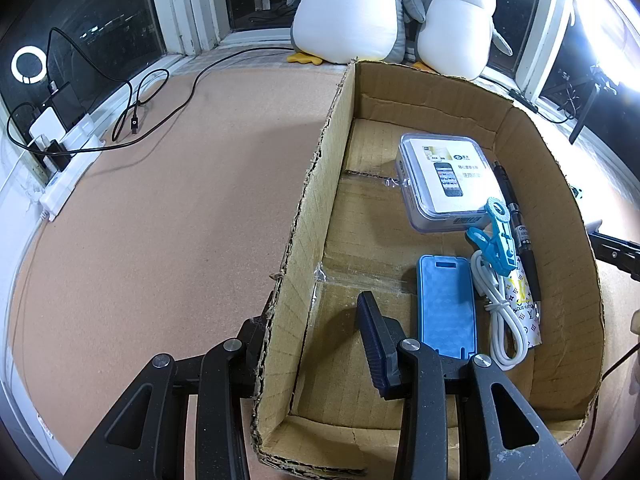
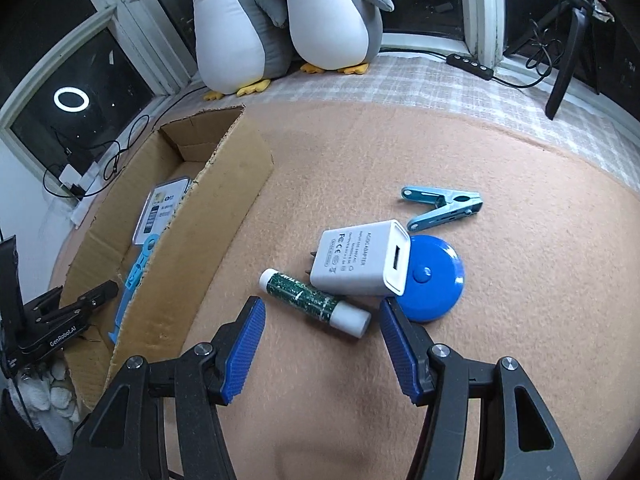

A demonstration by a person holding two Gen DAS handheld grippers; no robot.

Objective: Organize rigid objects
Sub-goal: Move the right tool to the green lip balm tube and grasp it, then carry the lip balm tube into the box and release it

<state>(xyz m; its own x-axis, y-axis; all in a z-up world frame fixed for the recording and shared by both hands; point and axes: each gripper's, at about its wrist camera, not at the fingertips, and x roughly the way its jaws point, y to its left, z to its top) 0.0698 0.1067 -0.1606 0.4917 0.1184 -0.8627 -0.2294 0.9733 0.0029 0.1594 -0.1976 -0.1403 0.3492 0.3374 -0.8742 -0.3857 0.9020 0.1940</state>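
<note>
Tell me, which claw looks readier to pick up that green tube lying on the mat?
The right claw. It hangs open just short of the green tube, which lies outside the cardboard box. The left claw straddles the box's wall, away from the tube.

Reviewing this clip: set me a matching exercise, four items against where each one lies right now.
Items:
1. phone case
2. glue stick
3. white charger
4. clothes peg

Places:
A. alone on the mat, beyond the tape measure
B. inside the cardboard box
C. leaning on the tape measure
D. on the mat before the open right gripper

Pairs: 1-B, 2-D, 3-C, 4-A
</note>
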